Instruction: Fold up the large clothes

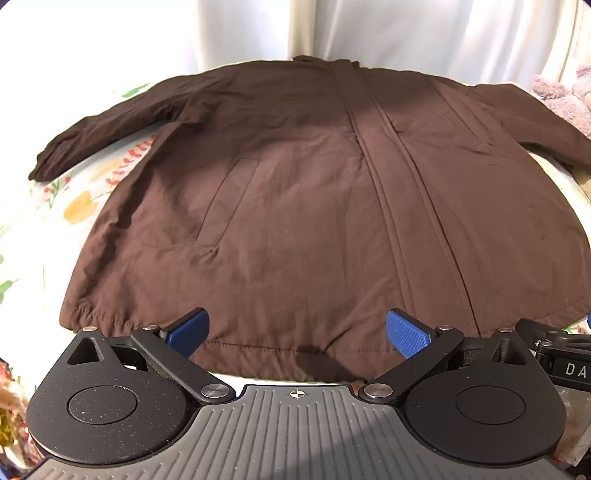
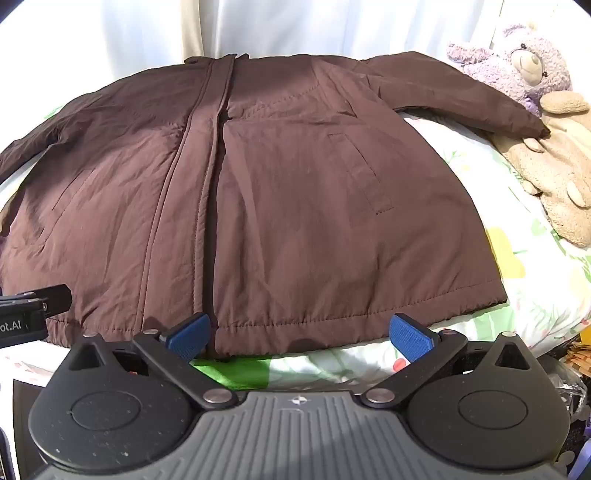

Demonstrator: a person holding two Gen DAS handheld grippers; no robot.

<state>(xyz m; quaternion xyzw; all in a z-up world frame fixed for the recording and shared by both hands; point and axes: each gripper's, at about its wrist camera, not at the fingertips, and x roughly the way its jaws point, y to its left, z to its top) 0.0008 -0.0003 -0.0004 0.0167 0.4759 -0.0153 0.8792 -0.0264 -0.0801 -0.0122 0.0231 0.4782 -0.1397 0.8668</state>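
The brown jacket [image 1: 295,192] lies spread flat, front side up, on the bed [image 2: 517,295], which has a flowered sheet; its collar is at the far edge near the white curtain [image 1: 240,29] and its hem is at the near edge, just in front of both tools. The left tool [image 1: 297,334] and the right tool [image 2: 301,334] both stand fully open, they hold nothing, and their blue pads hover just above the hem without pressing it. The fabric looks smooth and padded, so I think a tool can take only the upper layer, and then the front panel would lift alone and the fold would become crooked. The hem lies very near the near edge of the bed, so a pull toward the person may drag the whole jacket off the edge. The right sleeve [image 2: 461,92] reaches to the right side of the bed, where its cuff touches a beige plush toy [image 2: 554,177], and a purple plush bear [image 2: 524,66] sits just behind; folding this sleeve inward may catch or move these toys. The left sleeve [image 1: 103,136] lies free on the sheet, nothing stands in its way
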